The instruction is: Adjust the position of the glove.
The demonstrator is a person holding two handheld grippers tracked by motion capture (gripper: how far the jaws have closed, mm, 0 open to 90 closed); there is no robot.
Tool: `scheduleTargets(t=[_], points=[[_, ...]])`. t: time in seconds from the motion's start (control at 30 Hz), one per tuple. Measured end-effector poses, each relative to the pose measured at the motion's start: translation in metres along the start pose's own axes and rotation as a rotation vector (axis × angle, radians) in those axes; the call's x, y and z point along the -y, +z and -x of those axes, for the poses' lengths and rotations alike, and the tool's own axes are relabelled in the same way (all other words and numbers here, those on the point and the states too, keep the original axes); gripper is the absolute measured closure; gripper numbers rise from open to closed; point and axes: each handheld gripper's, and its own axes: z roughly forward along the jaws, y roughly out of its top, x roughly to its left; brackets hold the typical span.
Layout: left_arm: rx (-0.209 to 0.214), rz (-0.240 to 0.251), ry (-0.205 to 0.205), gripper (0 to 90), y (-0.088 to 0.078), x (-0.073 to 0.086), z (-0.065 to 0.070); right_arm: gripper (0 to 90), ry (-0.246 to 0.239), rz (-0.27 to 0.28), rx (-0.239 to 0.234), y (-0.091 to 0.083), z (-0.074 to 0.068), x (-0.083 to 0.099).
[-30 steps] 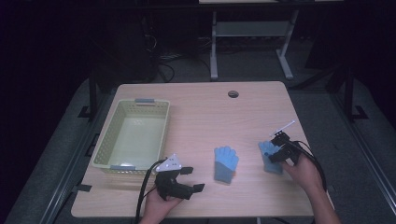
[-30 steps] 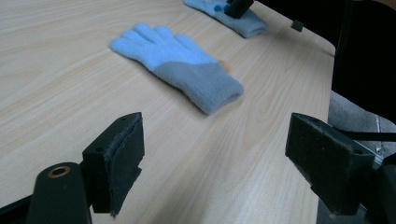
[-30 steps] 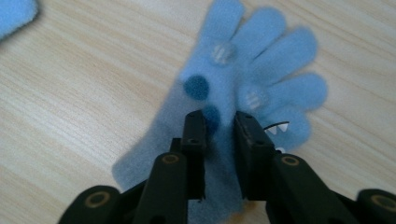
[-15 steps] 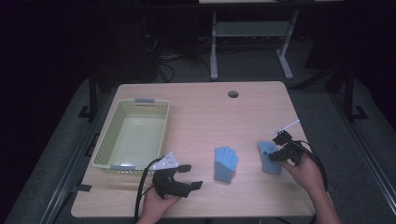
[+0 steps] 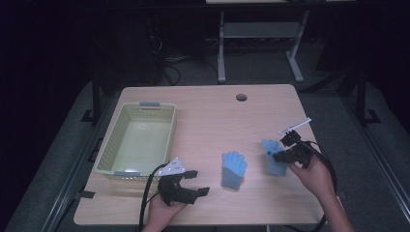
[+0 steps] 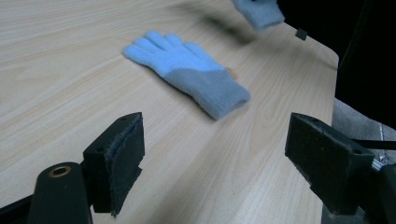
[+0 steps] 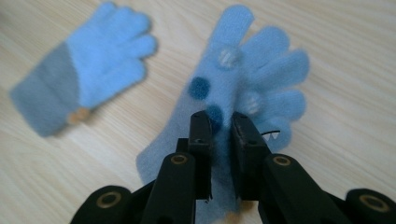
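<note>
Lab: bare test table (image 5: 203, 104), metal racks (image 5: 261, 29) behind.

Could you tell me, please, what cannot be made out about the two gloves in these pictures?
- Held glove: its cuff, in the right gripper view, lies behind the right hand-held gripper.
- Same glove, left gripper view: blurred and cut by the top edge.
- Flat glove: blurred in the right gripper view; its underside faces the table.
</note>
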Motion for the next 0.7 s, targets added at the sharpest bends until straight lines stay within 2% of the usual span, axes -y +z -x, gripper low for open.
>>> scheduleTargets(t=[0.33, 0.5, 0.7], points=[[0.0, 0.004, 0.002, 19.6, -0.001, 0.0, 0.001, 79.5, -0.068, 0.037, -0.029, -0.011, -0.03, -0.018], [0.0, 0.004, 0.004, 19.5, -0.001, 0.0, 0.001, 79.3, -0.111, 0.036, -0.038, -0.01, -0.047, -0.025], [-0.001, 0.008, 0.014, 19.5, -0.002, -0.001, 0.001, 79.2, -0.127, 0.046, -0.06, -0.005, -0.062, -0.032]])
